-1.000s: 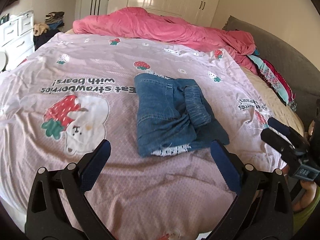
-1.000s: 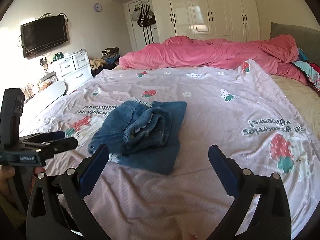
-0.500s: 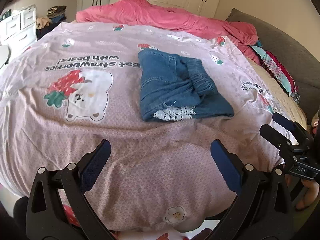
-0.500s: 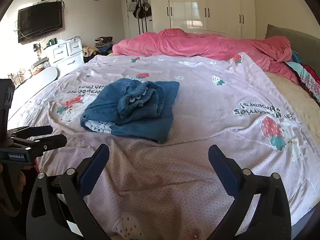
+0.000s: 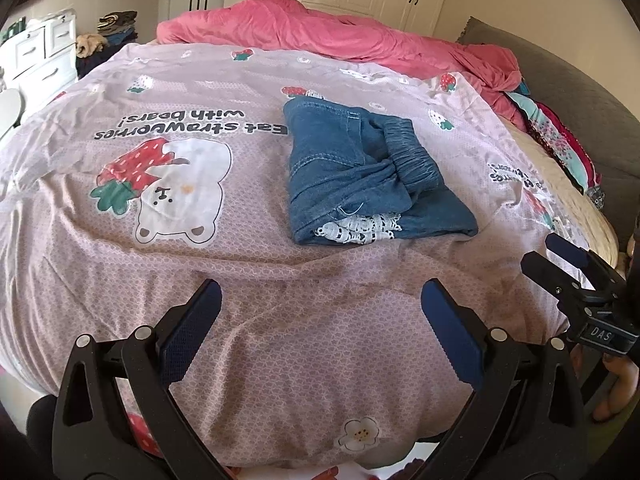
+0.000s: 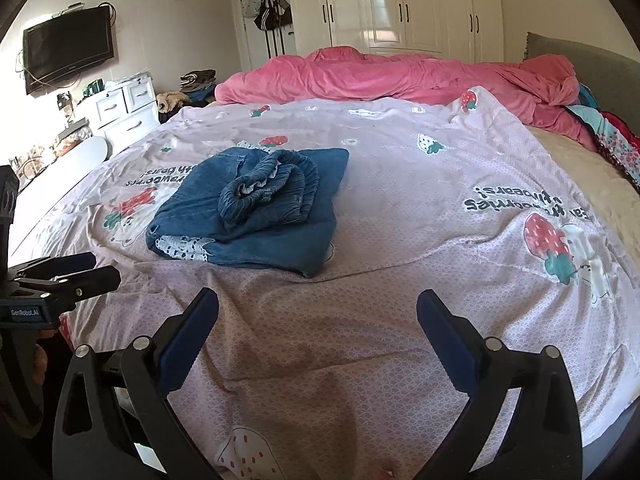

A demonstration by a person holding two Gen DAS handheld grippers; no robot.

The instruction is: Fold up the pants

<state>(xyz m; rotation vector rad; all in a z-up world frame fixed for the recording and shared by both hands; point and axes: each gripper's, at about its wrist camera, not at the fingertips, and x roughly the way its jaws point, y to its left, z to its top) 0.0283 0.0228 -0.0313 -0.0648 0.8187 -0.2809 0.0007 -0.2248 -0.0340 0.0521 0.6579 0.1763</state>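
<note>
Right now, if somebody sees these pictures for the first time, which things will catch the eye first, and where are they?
First the folded blue denim pants in the middle of the bed, on a pale pink sheet printed with strawberries and a bear. Behind them a bright pink duvet lies bunched along the far side. In front, the left gripper and right gripper both hang open and empty.

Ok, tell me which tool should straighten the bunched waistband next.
Right, probably. The waistband lies on the pants' right side, nearer the open right tool; the left tool, also open, faces the flat side.
</note>
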